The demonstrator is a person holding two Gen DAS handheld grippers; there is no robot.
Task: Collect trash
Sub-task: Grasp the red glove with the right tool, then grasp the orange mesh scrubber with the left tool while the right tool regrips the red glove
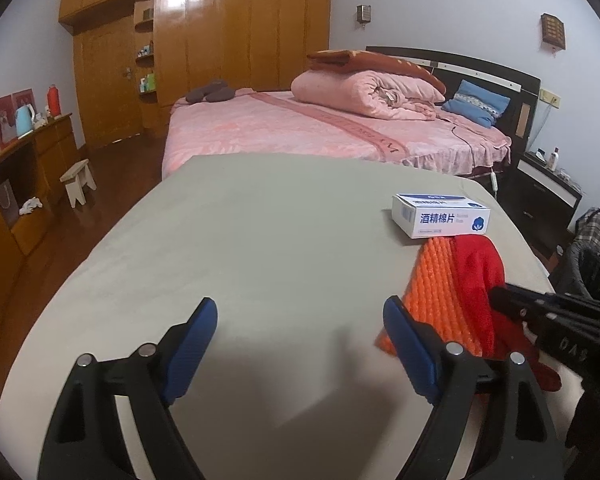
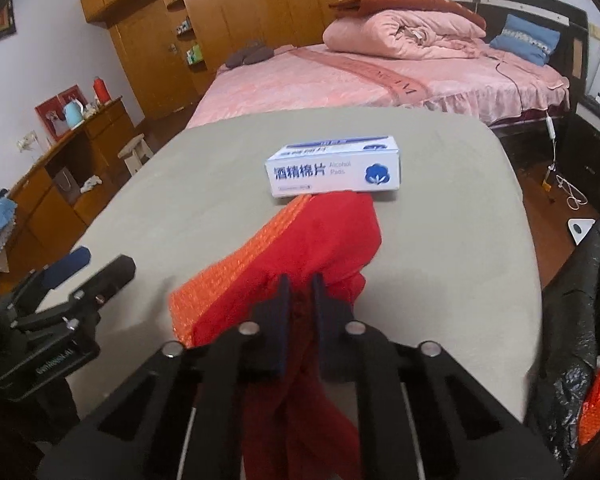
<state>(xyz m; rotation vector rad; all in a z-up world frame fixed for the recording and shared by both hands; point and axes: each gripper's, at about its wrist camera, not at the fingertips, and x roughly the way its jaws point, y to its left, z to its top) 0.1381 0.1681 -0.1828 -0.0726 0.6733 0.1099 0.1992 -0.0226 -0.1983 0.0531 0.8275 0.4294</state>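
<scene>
A red bag (image 2: 332, 236) with an orange padded sheet (image 2: 220, 280) in it lies on the grey table (image 2: 440, 240). My right gripper (image 2: 300, 286) is shut on the red bag's near end. In the left wrist view the red bag (image 1: 476, 276) and orange sheet (image 1: 432, 288) lie right of my left gripper (image 1: 300, 320), which is open and empty above the table (image 1: 260, 240). The right gripper (image 1: 500, 294) reaches in from the right. A white and blue alcohol pads box (image 2: 334, 170) sits just behind the bag; it also shows in the left wrist view (image 1: 440, 216).
A black trash bag (image 2: 580, 320) hangs at the table's right edge with orange material (image 2: 598, 400) inside. A pink bed (image 1: 320, 128) stands beyond the table. A wooden desk (image 1: 28, 168) and small stool (image 1: 78, 182) are at the left.
</scene>
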